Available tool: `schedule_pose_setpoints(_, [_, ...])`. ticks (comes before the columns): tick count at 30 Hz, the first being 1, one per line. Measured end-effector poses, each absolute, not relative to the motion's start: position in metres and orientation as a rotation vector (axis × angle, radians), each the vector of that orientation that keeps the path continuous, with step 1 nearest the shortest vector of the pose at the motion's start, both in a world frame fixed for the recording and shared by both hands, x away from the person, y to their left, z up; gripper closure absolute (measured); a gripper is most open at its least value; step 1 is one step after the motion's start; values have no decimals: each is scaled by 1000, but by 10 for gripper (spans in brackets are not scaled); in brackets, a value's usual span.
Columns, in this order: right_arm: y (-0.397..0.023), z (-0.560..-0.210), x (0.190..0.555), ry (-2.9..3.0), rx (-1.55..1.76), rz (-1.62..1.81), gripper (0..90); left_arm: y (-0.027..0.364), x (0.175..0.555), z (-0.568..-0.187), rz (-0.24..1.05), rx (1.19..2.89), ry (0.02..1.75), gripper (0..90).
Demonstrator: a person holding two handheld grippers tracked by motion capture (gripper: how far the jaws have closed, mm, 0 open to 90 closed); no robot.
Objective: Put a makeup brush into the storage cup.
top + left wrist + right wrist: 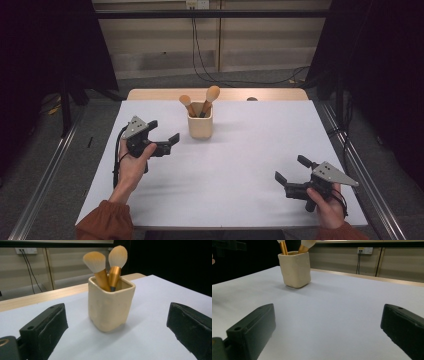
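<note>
A cream square cup (pixel 200 125) (pixel 110 307) (pixel 295 268) stands upright on the white table top (pixel 240 160), toward the back middle. Two makeup brushes with gold handles (pixel 211 96) (pixel 96 267) (pixel 300 246) stand in it, bristles up. My left gripper (pixel 163 131) (pixel 117 332) is open, just left of the cup and pointing at it, jaws wide apart with nothing between them. At the table's front right my right gripper (pixel 292 168) (pixel 329 332) is open too, far from the cup, nothing in its jaws.
A wooden table edge (pixel 220 94) shows behind the white sheet. Cables (pixel 200 60) hang from a wall socket (pixel 197 4) down to the floor beyond. Metal rails (pixel 45 185) run along both sides of the table.
</note>
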State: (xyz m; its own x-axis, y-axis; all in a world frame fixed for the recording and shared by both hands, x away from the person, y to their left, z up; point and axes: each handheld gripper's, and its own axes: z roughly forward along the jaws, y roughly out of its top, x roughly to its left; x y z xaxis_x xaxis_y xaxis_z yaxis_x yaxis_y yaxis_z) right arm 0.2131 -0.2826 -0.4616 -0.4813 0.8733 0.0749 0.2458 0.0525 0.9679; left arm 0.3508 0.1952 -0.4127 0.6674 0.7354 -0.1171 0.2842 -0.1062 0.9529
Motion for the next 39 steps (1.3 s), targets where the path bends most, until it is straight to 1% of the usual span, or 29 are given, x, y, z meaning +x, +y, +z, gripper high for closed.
schedule_pose_setpoints(2, [-283, -462, 213, 1780, 1127, 1456, 0, 200, 349, -415, 446, 1686, 846, 28])
schedule_pose_setpoints(4, [-283, -462, 213, 1781, 1130, 1455, 0, 204, 345, -417, 470, 1686, 848, 28])
schedule_pose_setpoints(8, [-284, -462, 212, 1778, 1141, 1452, 0, 211, 337, -420, 465, 1655, 894, 25])
schedule_pose_setpoints(9, [-284, -462, 211, 1773, 1141, 1450, 0, 214, 336, -420, 473, 1648, 904, 21])
schedule_pose_setpoints(11, [-284, -462, 211, 1775, 1146, 1450, 0, 216, 332, -420, 539, 1649, 907, 23])
schedule_pose_setpoints(13, [-285, -462, 210, 1775, 1144, 1447, 0, 219, 327, -423, 495, 1666, 904, 23])
schedule_pose_setpoints(15, [-286, -462, 210, 1773, 1145, 1451, 0, 222, 320, -426, 517, 1679, 910, 23])
schedule_pose_setpoints(20, [-287, -463, 210, 1767, 1157, 1443, 0, 232, 305, -432, 466, 1712, 895, 27])
schedule_pose_setpoints(28, [-286, -462, 209, 1770, 1142, 1441, 0, 246, 280, -434, 512, 1715, 876, 31])
schedule_pose_setpoints(30, [-286, -462, 209, 1771, 1145, 1439, 0, 251, 274, -437, 540, 1703, 870, 33])
schedule_pose_setpoints(39, [-286, -463, 209, 1771, 1143, 1439, 0, 255, 255, -444, 517, 1704, 881, 33])
